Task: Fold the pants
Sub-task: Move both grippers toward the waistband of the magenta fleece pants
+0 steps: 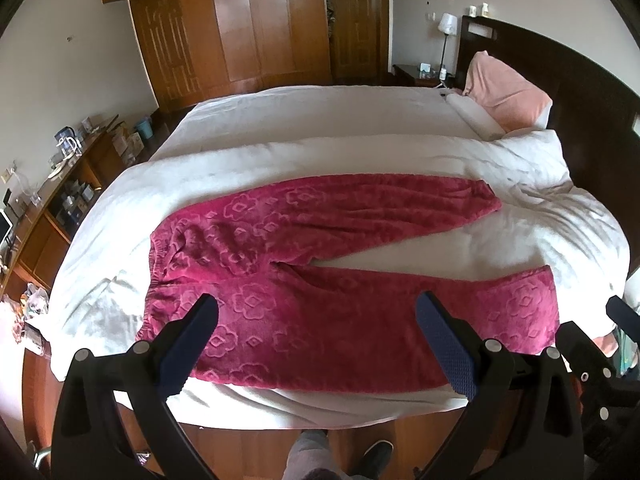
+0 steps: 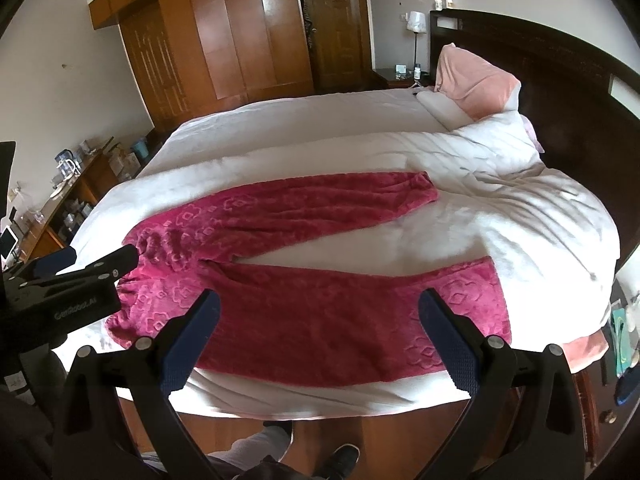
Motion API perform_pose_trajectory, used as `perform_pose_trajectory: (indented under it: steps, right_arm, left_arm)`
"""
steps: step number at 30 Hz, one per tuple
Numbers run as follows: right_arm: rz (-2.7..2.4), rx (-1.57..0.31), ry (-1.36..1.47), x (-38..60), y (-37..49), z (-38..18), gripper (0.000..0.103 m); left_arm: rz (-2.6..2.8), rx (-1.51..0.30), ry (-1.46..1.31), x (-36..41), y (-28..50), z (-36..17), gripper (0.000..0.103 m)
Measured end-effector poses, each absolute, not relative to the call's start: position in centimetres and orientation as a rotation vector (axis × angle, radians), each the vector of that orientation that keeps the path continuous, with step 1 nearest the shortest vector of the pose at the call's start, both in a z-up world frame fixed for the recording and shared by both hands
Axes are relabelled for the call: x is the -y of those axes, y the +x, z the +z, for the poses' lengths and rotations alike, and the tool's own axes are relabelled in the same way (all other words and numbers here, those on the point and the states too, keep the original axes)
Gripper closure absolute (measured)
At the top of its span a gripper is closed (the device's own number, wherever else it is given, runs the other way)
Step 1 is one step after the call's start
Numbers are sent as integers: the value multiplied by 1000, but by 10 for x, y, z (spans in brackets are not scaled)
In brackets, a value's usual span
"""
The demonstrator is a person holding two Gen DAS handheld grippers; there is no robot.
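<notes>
Magenta fleece pants [image 1: 320, 280] with an embossed flower pattern lie spread flat on the white bed [image 1: 320, 120], waistband at the left, both legs running right and splayed apart. They also show in the right wrist view [image 2: 312, 292]. My left gripper [image 1: 318, 308] is open and empty, held above the near leg by the bed's front edge. My right gripper [image 2: 320, 304] is open and empty, above the near leg farther right. The left gripper also shows at the left of the right wrist view [image 2: 100, 272], near the waistband.
A pink pillow [image 1: 504, 92] leans on the dark headboard [image 1: 580, 92] at the right. Wooden wardrobes [image 1: 240, 28] stand behind the bed. A cluttered wooden shelf [image 1: 60, 184] runs along the left wall. A nightstand with a lamp [image 1: 446, 28] is at the back. The person's feet [image 1: 340, 456] stand on the wood floor.
</notes>
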State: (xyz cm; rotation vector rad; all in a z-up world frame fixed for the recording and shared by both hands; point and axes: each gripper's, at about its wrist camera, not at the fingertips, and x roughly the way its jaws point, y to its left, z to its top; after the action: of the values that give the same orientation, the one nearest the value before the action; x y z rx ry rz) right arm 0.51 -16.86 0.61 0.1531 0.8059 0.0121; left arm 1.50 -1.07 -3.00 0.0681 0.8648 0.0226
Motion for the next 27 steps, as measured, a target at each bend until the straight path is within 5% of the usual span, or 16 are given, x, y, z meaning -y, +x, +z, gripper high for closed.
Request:
perform_pose_trajectory:
  steps: [27]
  right_arm:
    - [-41, -886, 152, 179, 23, -17, 3]
  left_arm:
    - [35, -944, 88, 10, 30, -53, 5]
